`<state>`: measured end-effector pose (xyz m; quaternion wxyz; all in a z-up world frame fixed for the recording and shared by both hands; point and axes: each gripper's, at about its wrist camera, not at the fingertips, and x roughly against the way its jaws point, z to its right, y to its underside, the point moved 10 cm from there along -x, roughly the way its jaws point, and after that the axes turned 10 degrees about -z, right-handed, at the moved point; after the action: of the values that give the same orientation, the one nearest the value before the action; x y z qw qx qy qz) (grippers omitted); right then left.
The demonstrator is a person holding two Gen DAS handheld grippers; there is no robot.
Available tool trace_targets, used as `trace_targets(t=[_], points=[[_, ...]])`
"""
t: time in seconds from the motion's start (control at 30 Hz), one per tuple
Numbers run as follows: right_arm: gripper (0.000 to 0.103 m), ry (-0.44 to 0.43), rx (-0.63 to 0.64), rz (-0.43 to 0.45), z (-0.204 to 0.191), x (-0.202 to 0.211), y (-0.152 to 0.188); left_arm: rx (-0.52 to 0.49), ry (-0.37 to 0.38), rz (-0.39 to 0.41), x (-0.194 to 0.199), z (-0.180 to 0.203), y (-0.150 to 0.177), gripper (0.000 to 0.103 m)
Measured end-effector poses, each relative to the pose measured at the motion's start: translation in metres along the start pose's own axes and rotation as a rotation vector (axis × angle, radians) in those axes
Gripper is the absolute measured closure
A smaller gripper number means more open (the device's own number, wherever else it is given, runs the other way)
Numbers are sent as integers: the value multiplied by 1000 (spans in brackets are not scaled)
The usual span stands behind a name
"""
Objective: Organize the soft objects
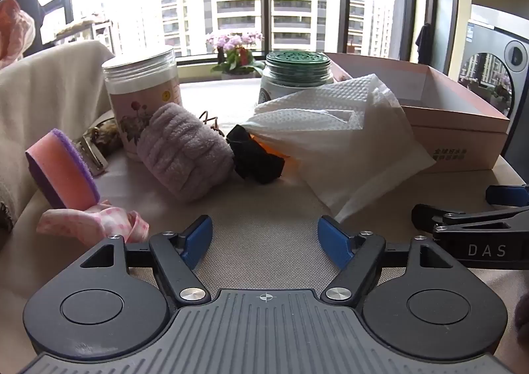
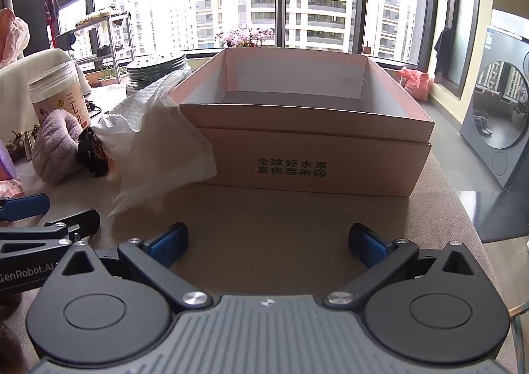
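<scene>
A beige woven cloth covers the tabletop (image 1: 264, 235), its fine weave plain under both grippers. The left gripper (image 1: 264, 242) hangs low over this cloth with its blue-padded fingers spread wide and nothing between them. The right gripper (image 2: 267, 243) is likewise wide apart and empty, facing the front wall of a shallow pink cardboard box (image 2: 307, 156), open-topped, printed with green characters, its pale inside bare as far as can be seen.

The soft things lie in a loose row beyond the left gripper. Straight ahead and slightly left is a lilac terry headband (image 1: 185, 152), thick, ribbed and rolled into a fat loop. Touching its right side is a crumpled black fabric piece (image 1: 256, 156), and over that drapes a white embossed paper towel (image 1: 344, 139), creased and dimpled, leaning against the box's left wall; something orange shows under its edge. Further left, a pink sponge with a purple scouring layer (image 1: 62, 169) stands tilted, and just before it, nearest the left finger, lies a knotted pink-and-white gingham cloth (image 1: 99, 225).

Behind the headband stands a clear plastic jar with a floral label (image 1: 142, 93); to its right, a squat jar with a green perforated lid (image 1: 297, 73). A cream throw (image 1: 49, 90) covers a chair at left.
</scene>
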<state>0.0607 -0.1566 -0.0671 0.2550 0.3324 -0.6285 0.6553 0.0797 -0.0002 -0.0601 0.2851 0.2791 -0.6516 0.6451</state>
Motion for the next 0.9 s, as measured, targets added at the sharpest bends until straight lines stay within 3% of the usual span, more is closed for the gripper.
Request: trace_targets(t=[0.9], points=[[0,-2,3,0,-1,1,0,-3,-17,-6,-2,0,0,23]])
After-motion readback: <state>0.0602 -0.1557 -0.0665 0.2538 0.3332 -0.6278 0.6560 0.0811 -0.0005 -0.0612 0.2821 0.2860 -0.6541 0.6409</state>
